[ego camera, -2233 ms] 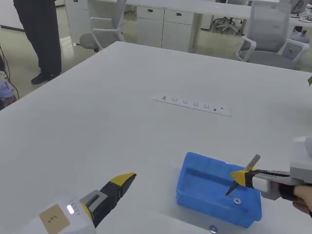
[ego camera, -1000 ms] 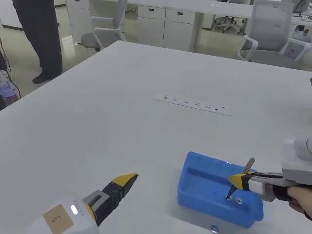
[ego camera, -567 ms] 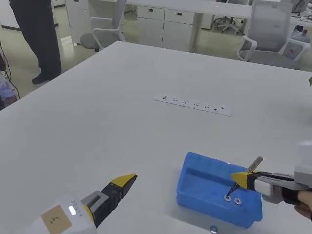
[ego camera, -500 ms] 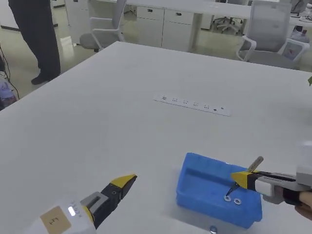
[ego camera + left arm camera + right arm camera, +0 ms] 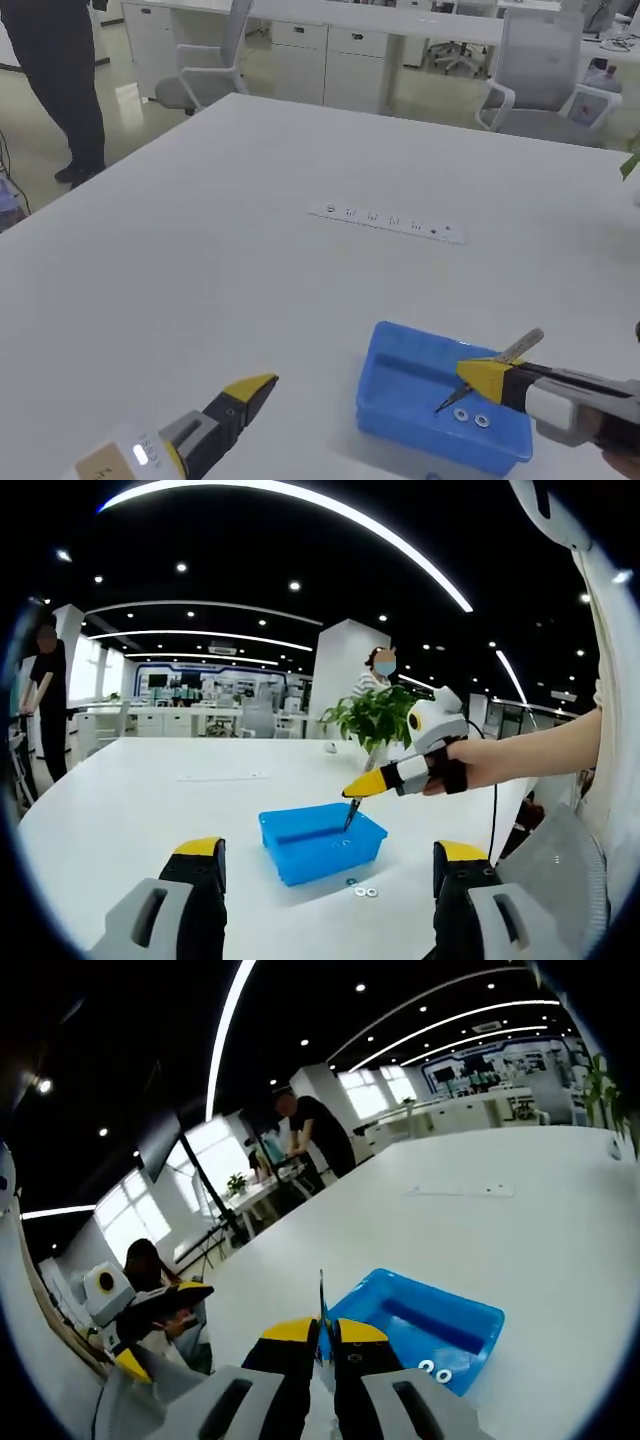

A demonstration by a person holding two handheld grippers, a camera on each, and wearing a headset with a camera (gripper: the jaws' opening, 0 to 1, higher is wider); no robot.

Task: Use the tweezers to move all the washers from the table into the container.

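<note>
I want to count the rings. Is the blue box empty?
Not empty: the head view shows two washers lying inside the blue container.

The container [image 5: 410, 432] is plain bright blue. The washers [image 5: 471, 418] inside it are silvery, and so are the loose washers [image 5: 366, 891] just in front of it. The tweezers [image 5: 450, 398] are dark at the tip and tan at the far end. The right gripper [image 5: 478, 376] and left gripper [image 5: 255, 385] have yellow tips on black fingers and pale grey bodies. Around the container the table [image 5: 250, 270] is plain white. Beyond it, the power strip [image 5: 388, 221] is white with dark sockets.
</note>
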